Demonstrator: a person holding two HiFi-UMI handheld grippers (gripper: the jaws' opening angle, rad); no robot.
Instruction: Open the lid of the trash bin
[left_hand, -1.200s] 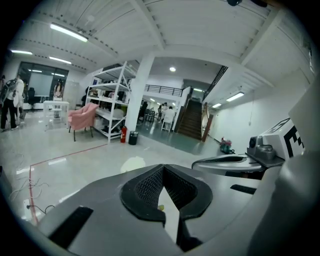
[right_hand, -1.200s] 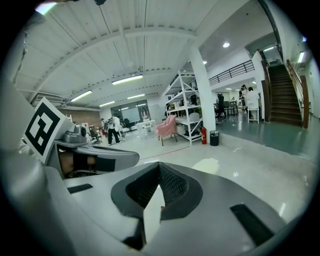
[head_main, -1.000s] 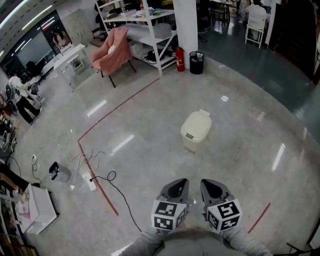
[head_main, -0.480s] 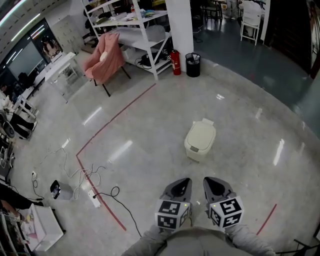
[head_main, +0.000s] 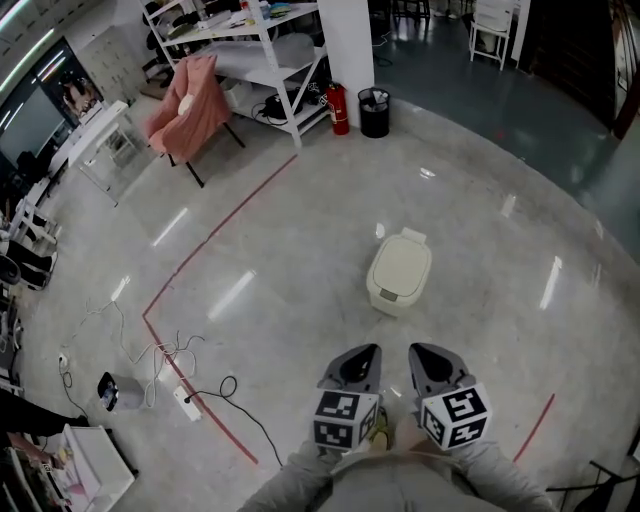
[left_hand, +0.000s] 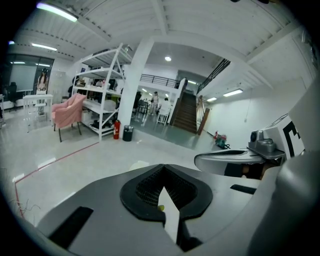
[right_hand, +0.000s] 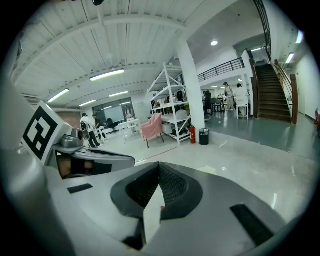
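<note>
Two grippers sit nearest, held low and side by side over the polished grey floor (head_main: 300, 230). The left gripper (head_main: 357, 364) and the right gripper (head_main: 429, 362) each carry one marker cube. Each gripper's own view shows its jaws pressed together at the tips with nothing caught between them.

One cream trash bin (head_main: 400, 272) stands on the floor just ahead of both grippers, clear of them, a little right of centre. Its lid lies flat and closed, so whatever is inside is hidden.

To the left, one red line (head_main: 215, 250) runs along the floor, with loose cables (head_main: 165, 352) beside it.

Farthest off, by one white pillar (head_main: 345, 45), stand one red fire extinguisher (head_main: 337, 108) and one black waste basket (head_main: 374, 112); its contents cannot be made out. One pink chair (head_main: 182, 110) sits beside one white shelf rack (head_main: 255, 50).
</note>
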